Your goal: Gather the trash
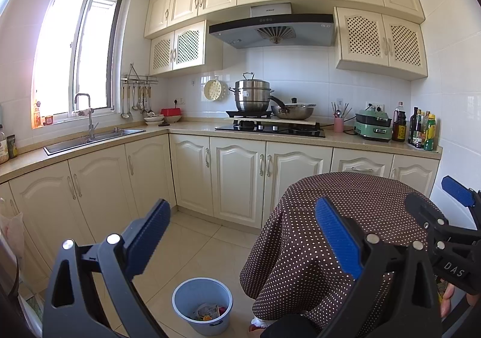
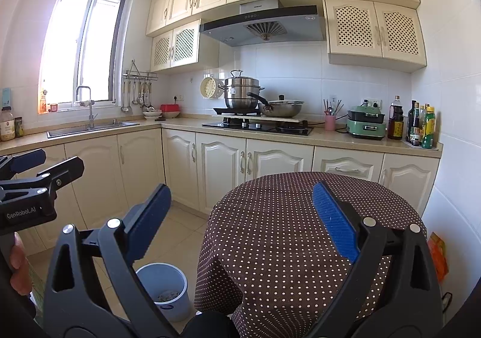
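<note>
A light blue bin (image 1: 180,308) stands on the tiled floor just left of a round table under a brown dotted cloth (image 1: 354,187). Crumpled wrappers and scraps (image 1: 207,312) lie in its bottom. My left gripper (image 1: 243,235) hangs open above the floor and bin, with nothing between its blue pads. My right gripper (image 2: 242,217) is open too, held over the near edge of the table cloth (image 2: 285,202), also holding nothing. Each gripper shows at the edge of the other's view: the right gripper (image 1: 439,202) and the left gripper (image 2: 48,165). The bin (image 2: 177,305) is partly hidden behind my right gripper's left finger.
An L-shaped counter with cream cabinets (image 1: 237,175) runs behind, with a sink (image 1: 96,136), a stove with pots (image 1: 270,124) and bottles (image 1: 421,130). An orange packet (image 2: 437,254) sits between table and right wall. Open tile floor (image 1: 192,235) lies ahead of the bin.
</note>
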